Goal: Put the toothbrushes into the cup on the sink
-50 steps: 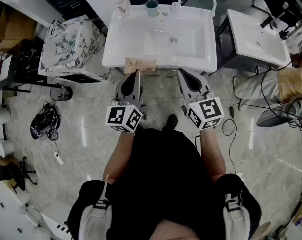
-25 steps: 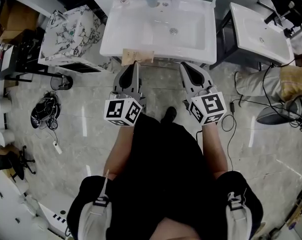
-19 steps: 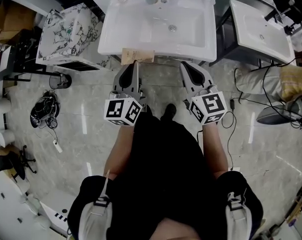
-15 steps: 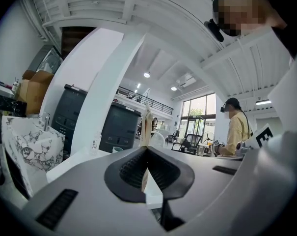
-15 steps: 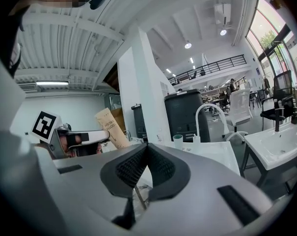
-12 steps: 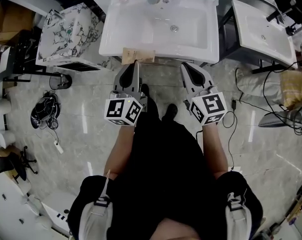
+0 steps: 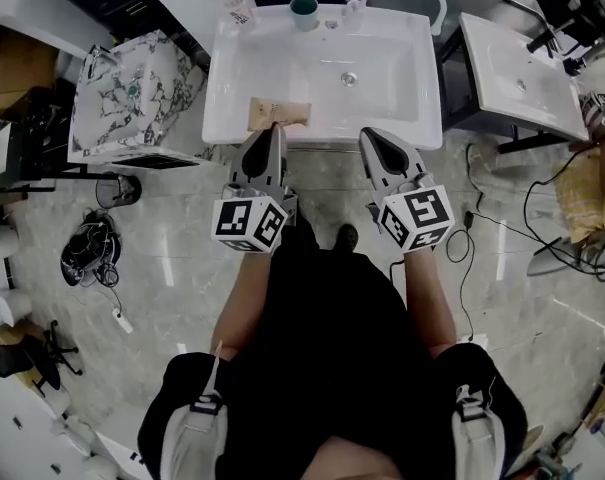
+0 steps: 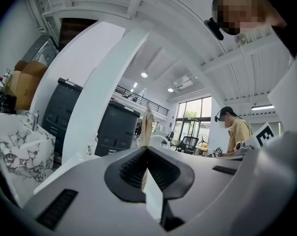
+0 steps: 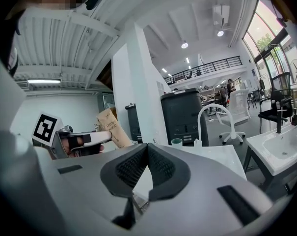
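Toothbrush packet (image 7: 279,113), brown paper, is pinched between the fingers of your left gripper (image 7: 274,130). That gripper's own view shows the 2 pads pressed onto it edge-on, with the packet standing up beyond the tips. From your head view it lies over the front rim of the white sink (image 7: 222,88), at about 7 o'clock of the basin; whether it touches the rim I cannot tell. Your right gripper (image 7: 368,136) sits at 3 o'clock of the left one, just short of the same rim, its fingers pressed together with nothing between them. The teal cup (image 7: 304,10) stands upright on the back rim, at 12 o'clock from the left gripper and well apart from the packet. The arched white faucet (image 9: 200,126) is at the cup's 3 o'clock.
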{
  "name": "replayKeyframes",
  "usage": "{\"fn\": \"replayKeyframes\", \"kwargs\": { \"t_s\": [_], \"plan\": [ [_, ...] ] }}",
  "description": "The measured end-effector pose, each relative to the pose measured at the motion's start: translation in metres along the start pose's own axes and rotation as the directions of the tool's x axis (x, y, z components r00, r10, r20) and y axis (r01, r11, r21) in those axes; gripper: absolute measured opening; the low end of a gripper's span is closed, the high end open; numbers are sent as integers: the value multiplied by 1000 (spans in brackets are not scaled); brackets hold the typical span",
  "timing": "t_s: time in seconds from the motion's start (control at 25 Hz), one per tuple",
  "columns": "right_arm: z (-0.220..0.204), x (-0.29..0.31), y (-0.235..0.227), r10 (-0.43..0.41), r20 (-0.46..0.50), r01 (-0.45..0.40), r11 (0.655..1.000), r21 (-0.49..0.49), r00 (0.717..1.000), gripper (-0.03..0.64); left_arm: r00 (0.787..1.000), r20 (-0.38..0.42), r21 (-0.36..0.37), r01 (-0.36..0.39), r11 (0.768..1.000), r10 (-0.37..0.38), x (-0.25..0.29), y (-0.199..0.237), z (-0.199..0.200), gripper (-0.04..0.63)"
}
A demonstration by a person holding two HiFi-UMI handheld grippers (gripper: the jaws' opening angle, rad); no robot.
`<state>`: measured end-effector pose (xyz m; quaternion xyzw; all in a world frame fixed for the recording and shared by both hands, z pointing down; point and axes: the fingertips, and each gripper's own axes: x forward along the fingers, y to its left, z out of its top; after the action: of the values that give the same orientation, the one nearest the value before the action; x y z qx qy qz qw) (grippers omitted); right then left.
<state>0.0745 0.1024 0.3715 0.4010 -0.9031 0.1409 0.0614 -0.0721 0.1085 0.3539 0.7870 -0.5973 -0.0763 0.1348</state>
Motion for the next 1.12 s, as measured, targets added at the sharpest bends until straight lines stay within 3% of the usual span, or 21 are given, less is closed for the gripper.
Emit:
{"fn": "replayKeyframes", "kwargs": {
  "t_s": [0.52,0.72,0.92,1.12],
  "plan": [
    [20,85,6,-58,-20,58,998,14,998,29,994,-8,-38,112,993,-112,65,64,26,14],
    [27,104,3,-136,-1,136,990,28,991,29,986,-22,-49,166,985,-168,82,80,30,14],
    [29,123,9,-139,0,138,988,65,990,29,975,-23,-62,220,974,-221,87,92,34,14],
    [18,138,22,-145,-34,147,987,66,989,29,976,-64,-97,200,975,-207,89,116,22,14]
  ]
}}
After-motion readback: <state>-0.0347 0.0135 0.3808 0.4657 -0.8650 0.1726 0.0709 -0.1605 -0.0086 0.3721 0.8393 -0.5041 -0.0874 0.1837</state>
